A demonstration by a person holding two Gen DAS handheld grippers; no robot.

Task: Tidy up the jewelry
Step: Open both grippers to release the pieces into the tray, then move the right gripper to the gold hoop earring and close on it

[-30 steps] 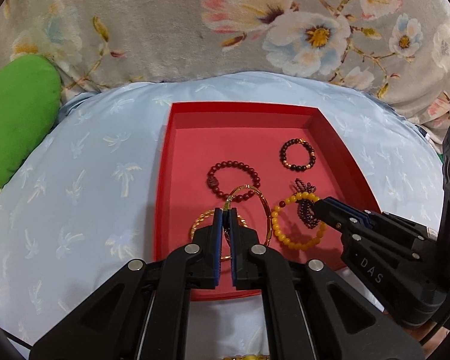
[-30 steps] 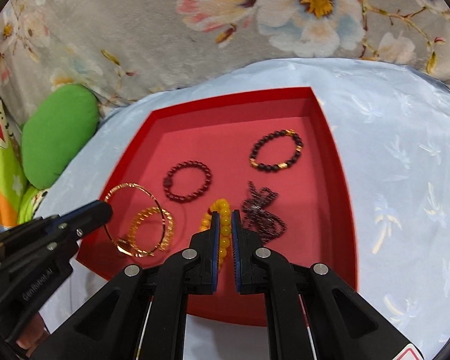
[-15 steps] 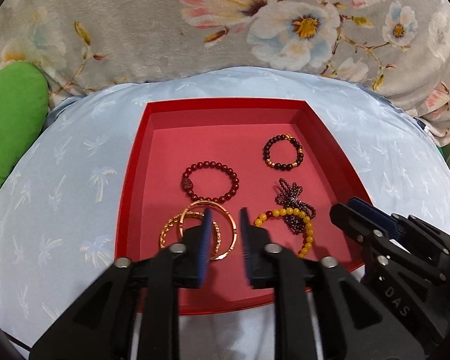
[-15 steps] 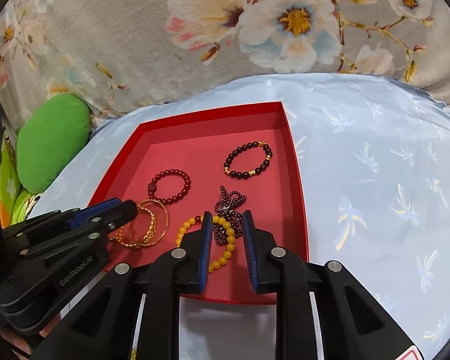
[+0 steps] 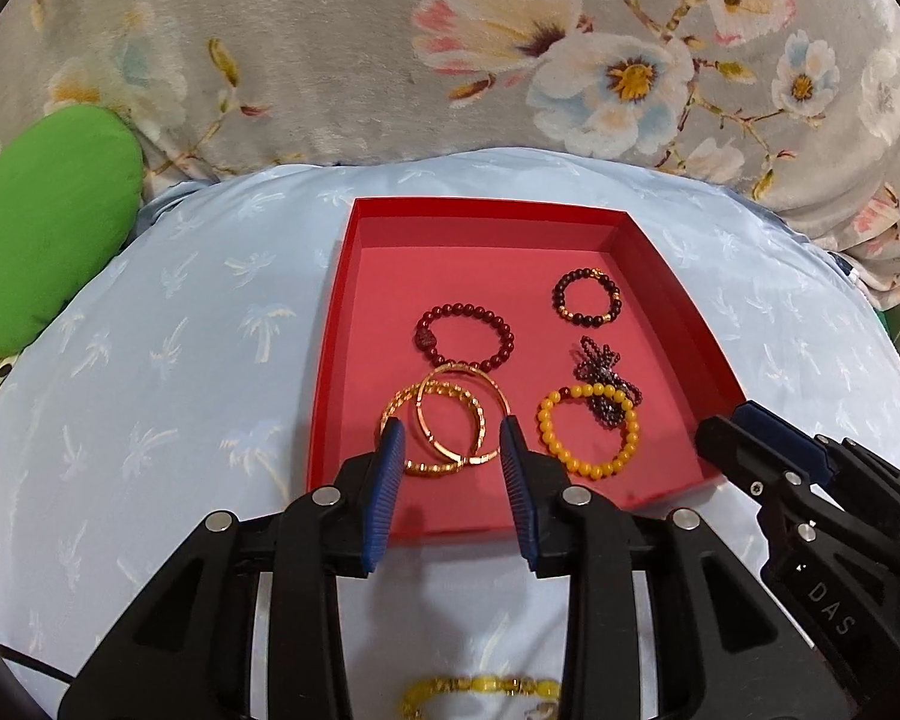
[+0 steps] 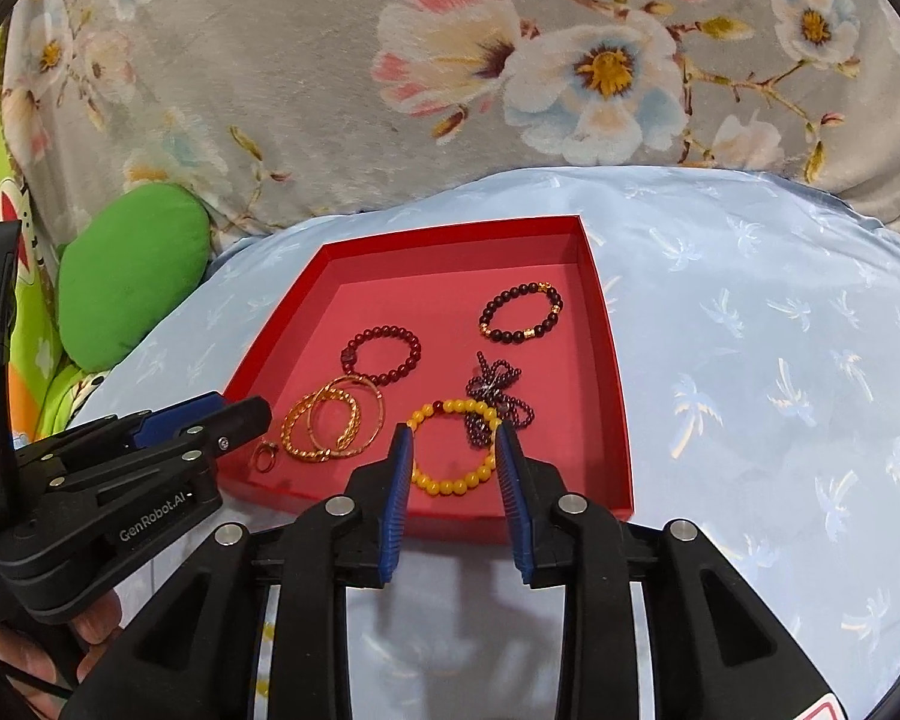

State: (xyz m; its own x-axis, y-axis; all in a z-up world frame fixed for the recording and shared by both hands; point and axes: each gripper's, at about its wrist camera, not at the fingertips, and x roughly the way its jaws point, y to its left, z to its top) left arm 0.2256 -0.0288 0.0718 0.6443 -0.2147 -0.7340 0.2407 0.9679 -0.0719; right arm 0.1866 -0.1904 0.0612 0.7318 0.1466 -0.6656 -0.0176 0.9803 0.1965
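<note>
Red tray (image 5: 660, 276) sits on the pale blue palm-print cloth (image 5: 180, 360); inside are two overlapping gold bangles (image 5: 444, 426), a yellow bead bracelet (image 5: 588, 429) touching a tangled dark purple bead strand (image 5: 606, 384), a dark red bead bracelet (image 5: 465, 342) and a black one with gold beads (image 5: 588, 297); left gripper (image 5: 450, 441) is spread wide over the bangles holding nothing; right gripper (image 6: 453, 441) is spread too, framing the yellow bracelet.

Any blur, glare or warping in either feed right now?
Left wrist view: tray sharp, yellow beads at the bottom edge blurred, fisheye bowing the edges. Right wrist view: jewelry crisp, mild sheen on the blue cloth, no harsh glare.
</note>
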